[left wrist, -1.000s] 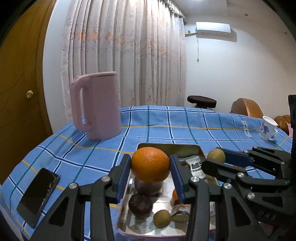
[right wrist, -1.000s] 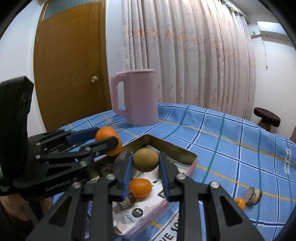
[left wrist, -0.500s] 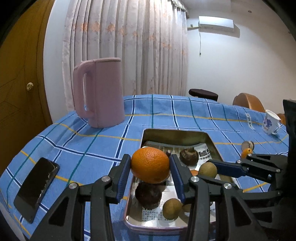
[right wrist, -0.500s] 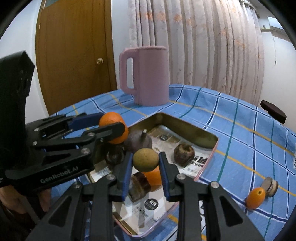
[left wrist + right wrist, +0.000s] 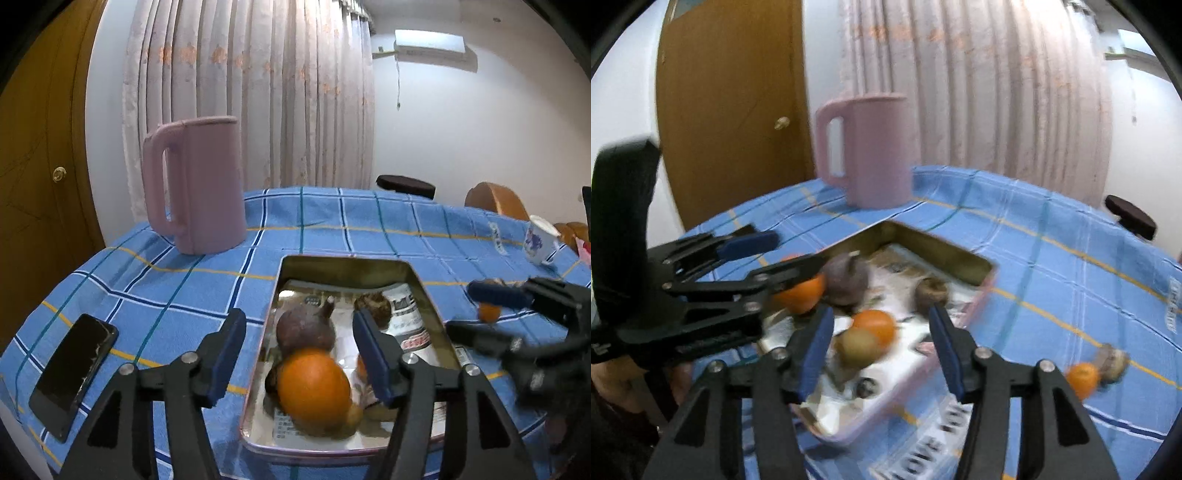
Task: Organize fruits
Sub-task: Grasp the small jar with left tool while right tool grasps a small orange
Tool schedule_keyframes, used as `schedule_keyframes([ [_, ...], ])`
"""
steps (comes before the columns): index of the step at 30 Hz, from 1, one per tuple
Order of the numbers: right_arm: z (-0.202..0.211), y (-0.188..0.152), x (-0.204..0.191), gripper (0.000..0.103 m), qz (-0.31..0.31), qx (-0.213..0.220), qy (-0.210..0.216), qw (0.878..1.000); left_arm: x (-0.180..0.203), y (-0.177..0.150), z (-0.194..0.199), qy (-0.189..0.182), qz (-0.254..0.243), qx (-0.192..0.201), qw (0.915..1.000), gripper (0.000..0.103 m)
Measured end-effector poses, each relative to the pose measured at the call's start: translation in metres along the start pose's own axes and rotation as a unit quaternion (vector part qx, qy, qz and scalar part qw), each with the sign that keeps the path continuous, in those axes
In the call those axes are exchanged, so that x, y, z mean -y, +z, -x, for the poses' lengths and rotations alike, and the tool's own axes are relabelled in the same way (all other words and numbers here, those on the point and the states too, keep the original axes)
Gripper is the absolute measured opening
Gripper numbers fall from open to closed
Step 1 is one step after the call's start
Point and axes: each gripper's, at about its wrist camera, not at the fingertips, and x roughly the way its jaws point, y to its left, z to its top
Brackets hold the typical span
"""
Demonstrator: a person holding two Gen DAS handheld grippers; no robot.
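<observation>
Left claw (image 5: 299, 332) w/ fingers spread wide, gripping nothing; big orange (image 5: 313, 386) sits in tray (image 5: 347, 260), near end. Right claw (image 5: 881, 332) also wide apart, empty; green fruit (image 5: 857, 346) in tray beside small orange (image 5: 876, 325).

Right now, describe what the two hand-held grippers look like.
Both match: the left hand-held gripper and the right hand-held gripper have matte black angular linkage arms with silver screws, and fingers lined with blue pads. Faint embossed lettering marks the left one's side. No cables or sleeves show.
</observation>
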Motion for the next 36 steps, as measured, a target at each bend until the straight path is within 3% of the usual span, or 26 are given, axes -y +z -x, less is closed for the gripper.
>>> schedule_keyframes([
  [2,0.009,0.000,0.018,0.060,-0.013,0.004,-0.018,1.000,0.004,0.002,0.002,0.002,-0.001,0.002,1.0000,0.063],
  [4,0.013,-0.002,0.041,0.061,-0.021,-0.009,-0.074,0.997,0.008,0.003,0.002,-0.002,0.001,0.002,1.0000,0.063],
  [8,0.007,-0.010,0.075,0.061,-0.041,-0.046,-0.136,0.989,0.021,0.006,0.003,-0.009,-0.009,0.002,0.9999,0.063],
  [16,-0.025,-0.024,0.097,0.044,-0.047,-0.118,-0.146,0.981,0.048,0.018,0.002,-0.026,-0.032,0.005,0.9991,0.063],
  [18,-0.026,-0.024,0.101,0.037,-0.048,-0.118,-0.149,0.981,0.056,0.021,0.001,-0.033,-0.038,0.005,0.9987,0.063],
  [21,-0.016,-0.026,0.102,0.036,-0.058,-0.105,-0.137,0.983,0.073,0.027,0.000,-0.049,-0.046,0.007,0.9977,0.063],
  [28,0.031,-0.038,0.150,0.036,-0.119,-0.068,-0.187,0.973,0.142,0.035,-0.022,-0.096,-0.091,-0.013,0.9912,0.063],
  [36,0.067,-0.052,0.194,0.036,-0.172,-0.050,-0.228,0.957,0.215,0.037,-0.076,-0.154,-0.093,-0.085,0.9800,0.063],
])
